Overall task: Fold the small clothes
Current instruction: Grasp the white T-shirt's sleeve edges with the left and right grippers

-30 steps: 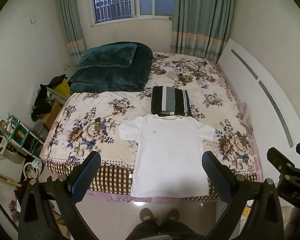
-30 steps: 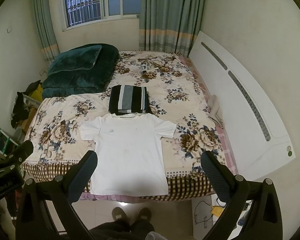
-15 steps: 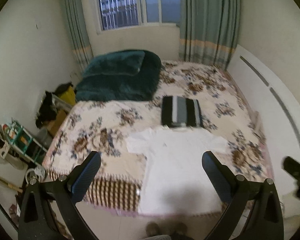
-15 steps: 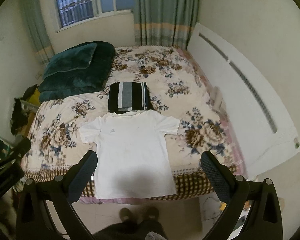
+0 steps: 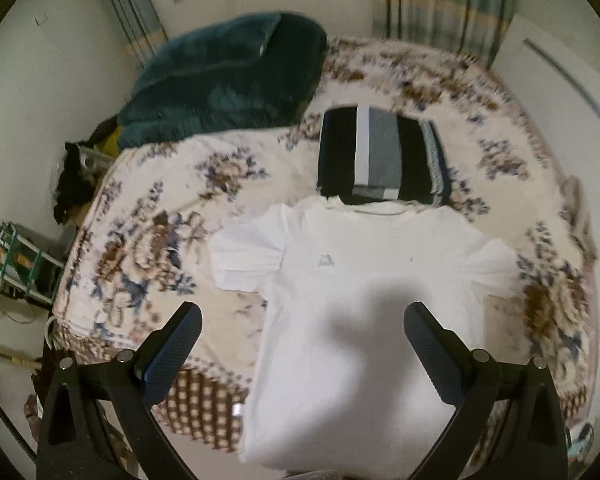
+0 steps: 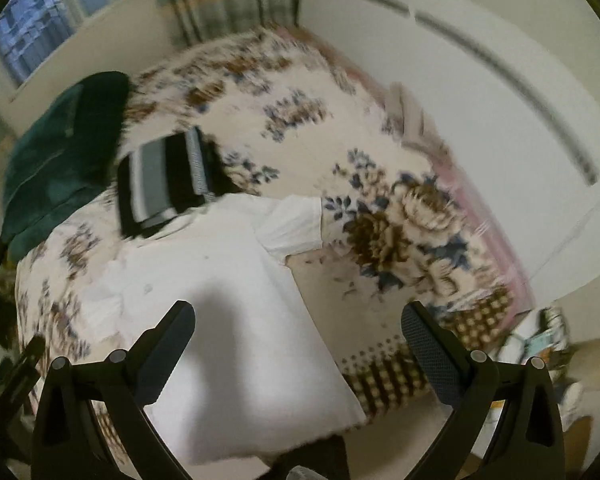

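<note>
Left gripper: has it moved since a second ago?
Yes. The left gripper has gone forward and down toward the white T-shirt, which looms larger against the bed.

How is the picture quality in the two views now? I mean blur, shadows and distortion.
Left wrist view: mild motion blur on the floral bedspread, a soft dark shadow across the white T-shirt, strong fisheye bending at the edges. Right wrist view: heavier blur and a tilted scene; the folded striped garment smears, and a shadow also falls on the shirt. Both open grippers, left and right, stay sharp.
</note>
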`<state>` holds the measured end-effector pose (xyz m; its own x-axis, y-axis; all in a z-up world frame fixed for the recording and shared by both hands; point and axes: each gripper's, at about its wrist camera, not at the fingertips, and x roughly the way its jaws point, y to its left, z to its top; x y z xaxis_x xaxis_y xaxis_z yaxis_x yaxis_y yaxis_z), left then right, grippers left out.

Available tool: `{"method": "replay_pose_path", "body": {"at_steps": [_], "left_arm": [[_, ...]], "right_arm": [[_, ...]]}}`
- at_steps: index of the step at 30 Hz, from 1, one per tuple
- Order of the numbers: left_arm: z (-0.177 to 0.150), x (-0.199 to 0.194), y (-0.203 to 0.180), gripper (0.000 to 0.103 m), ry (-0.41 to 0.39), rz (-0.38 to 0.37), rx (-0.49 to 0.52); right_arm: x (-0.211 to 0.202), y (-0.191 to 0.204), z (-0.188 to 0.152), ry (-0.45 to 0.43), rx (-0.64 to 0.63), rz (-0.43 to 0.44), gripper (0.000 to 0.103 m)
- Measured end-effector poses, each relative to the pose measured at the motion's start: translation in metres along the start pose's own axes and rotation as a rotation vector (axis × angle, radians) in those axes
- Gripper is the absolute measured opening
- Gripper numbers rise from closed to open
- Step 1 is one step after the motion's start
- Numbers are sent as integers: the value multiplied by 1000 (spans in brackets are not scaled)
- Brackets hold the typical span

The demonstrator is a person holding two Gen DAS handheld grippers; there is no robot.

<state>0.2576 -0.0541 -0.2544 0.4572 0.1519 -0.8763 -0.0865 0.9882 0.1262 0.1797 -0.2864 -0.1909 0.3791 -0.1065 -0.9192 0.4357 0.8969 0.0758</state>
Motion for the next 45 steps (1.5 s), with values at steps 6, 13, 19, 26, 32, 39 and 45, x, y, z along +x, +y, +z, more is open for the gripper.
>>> {"method": "replay_pose_path", "body": {"at_steps": [6, 13, 19, 26, 32, 39, 45], "left_arm": [[1, 127, -25, 103, 143, 46, -53], [-26, 236, -27, 103, 289, 74, -125], [-36, 274, -12, 103, 324, 37, -215], [-43, 270, 29, 103, 281, 72, -272], [-56, 263, 91, 103, 254, 161, -318], [-75, 261, 162, 103, 273, 206, -424], [-79, 296, 212, 103, 293, -14, -674]], "right_arm": [[214, -47, 37, 181, 215, 56, 103], [412, -94, 21, 355, 600, 190, 97], [465, -92, 12, 235, 811, 316, 41], [413, 27, 56, 15, 266, 120, 4], [394, 226, 1, -71, -551, -9, 4], [423, 260, -61, 209, -685, 68, 41], [404, 194, -36, 253, -392, 131, 62]]}}
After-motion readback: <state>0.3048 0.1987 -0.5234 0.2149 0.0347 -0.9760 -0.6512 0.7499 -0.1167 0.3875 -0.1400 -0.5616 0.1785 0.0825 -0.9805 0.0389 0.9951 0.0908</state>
